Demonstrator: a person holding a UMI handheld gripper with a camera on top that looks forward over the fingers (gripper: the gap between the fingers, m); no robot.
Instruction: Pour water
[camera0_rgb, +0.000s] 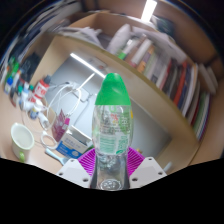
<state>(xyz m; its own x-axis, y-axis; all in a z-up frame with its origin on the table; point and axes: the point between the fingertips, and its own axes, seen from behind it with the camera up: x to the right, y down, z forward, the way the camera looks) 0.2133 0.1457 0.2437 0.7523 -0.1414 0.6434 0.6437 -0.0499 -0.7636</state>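
Observation:
A clear plastic bottle (112, 130) with a green cap and a green-and-white label stands upright between my two fingers. My gripper (112, 165) is shut on the bottle: both purple pads (87, 163) press on its lower body from either side. The bottle is held lifted, its base just above the gripper's body. A green cup (21, 141) stands on the table beyond and to the left of the fingers. Whether the bottle holds water cannot be told.
A clear glass jug or carafe (66, 105) stands left of the bottle, with small packets (66, 148) near it. Behind is a wooden shelf (150, 85) with books (175, 75). Cluttered items line the far left.

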